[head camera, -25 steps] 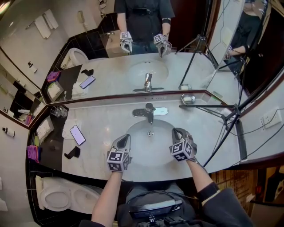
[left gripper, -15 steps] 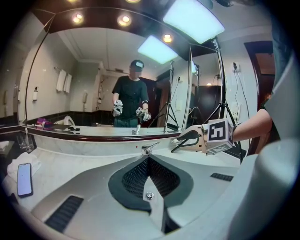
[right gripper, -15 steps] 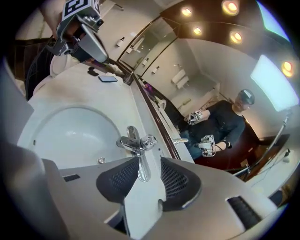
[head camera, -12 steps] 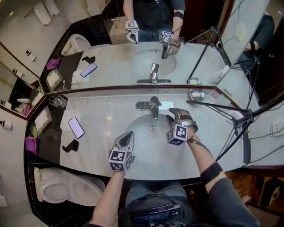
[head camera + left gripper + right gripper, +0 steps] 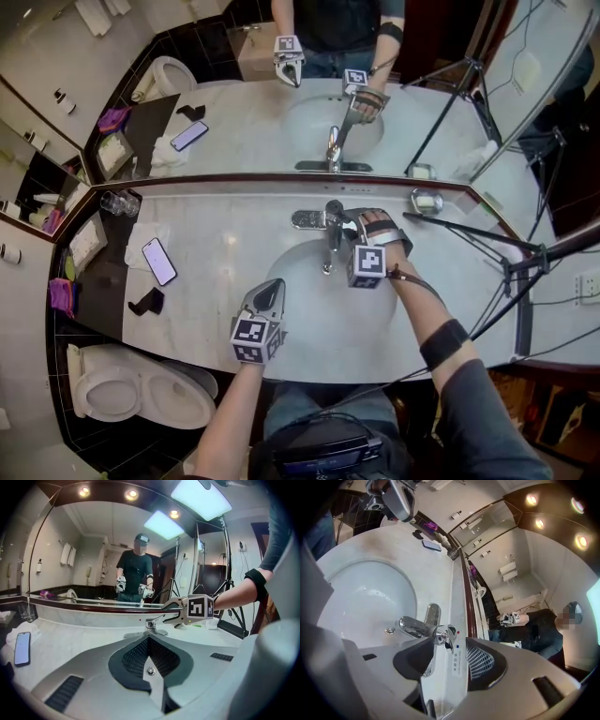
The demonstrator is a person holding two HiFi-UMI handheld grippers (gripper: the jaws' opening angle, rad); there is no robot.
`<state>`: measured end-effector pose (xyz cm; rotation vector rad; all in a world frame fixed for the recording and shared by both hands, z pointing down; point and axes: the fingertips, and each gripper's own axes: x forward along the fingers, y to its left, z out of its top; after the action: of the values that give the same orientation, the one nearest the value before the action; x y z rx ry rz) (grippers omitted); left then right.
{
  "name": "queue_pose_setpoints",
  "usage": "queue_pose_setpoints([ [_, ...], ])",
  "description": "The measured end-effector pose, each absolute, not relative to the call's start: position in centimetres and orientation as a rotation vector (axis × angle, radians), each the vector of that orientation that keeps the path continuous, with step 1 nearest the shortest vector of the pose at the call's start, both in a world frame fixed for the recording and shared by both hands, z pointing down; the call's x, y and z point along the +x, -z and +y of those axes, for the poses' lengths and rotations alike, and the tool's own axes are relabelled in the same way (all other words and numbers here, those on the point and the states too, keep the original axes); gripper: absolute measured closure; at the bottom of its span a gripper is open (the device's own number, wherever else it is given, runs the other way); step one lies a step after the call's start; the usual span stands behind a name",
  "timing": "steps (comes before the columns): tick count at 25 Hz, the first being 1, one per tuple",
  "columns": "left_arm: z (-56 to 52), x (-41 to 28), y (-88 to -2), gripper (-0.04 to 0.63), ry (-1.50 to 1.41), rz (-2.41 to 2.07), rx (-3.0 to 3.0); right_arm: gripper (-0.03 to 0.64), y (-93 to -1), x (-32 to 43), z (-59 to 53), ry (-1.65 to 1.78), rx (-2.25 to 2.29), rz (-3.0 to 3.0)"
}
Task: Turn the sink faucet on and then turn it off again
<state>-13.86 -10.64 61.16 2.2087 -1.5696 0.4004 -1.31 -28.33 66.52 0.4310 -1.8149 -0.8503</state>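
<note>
The chrome faucet point(image 5: 330, 223) stands behind the white basin point(image 5: 300, 305). My right gripper point(image 5: 349, 228) has reached it from the right. In the right gripper view its jaws are opening, and the faucet's lever point(image 5: 443, 634) stands between them with the pads apart from it; the spout point(image 5: 410, 626) points over the basin point(image 5: 361, 597). No water shows. My left gripper point(image 5: 272, 287) hovers shut and empty over the basin's front left. The left gripper view looks past its tips point(image 5: 149, 639) at the faucet point(image 5: 151, 625) and the right gripper point(image 5: 165, 612).
On the counter's left lie a phone point(image 5: 157, 261), a black holder point(image 5: 148, 302) and some glasses point(image 5: 120, 203). A soap dish point(image 5: 427, 200) and tripod legs point(image 5: 506, 253) stand at the right. A mirror runs behind the faucet. A toilet point(image 5: 141, 389) is lower left.
My right gripper has moved from the basin's front edge up to the faucet, rolling over as it went, and its jaws have opened. The left gripper has barely shifted.
</note>
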Motion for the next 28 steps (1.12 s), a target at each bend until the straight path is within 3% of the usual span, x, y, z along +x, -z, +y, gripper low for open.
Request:
queue_pose_setpoints([
  [7,-10.1,-14.7,-62.1,0.607,-0.412,-1.574,2.185,0.43,-69.1,-1.2,-28.6,0.838,0.332,-1.75],
  [28,-10.0,-14.5,-62.8,0.607,-0.398,-1.568,2.167,0.434,-70.2,-0.5,-28.0,0.912,0.373,-1.671],
])
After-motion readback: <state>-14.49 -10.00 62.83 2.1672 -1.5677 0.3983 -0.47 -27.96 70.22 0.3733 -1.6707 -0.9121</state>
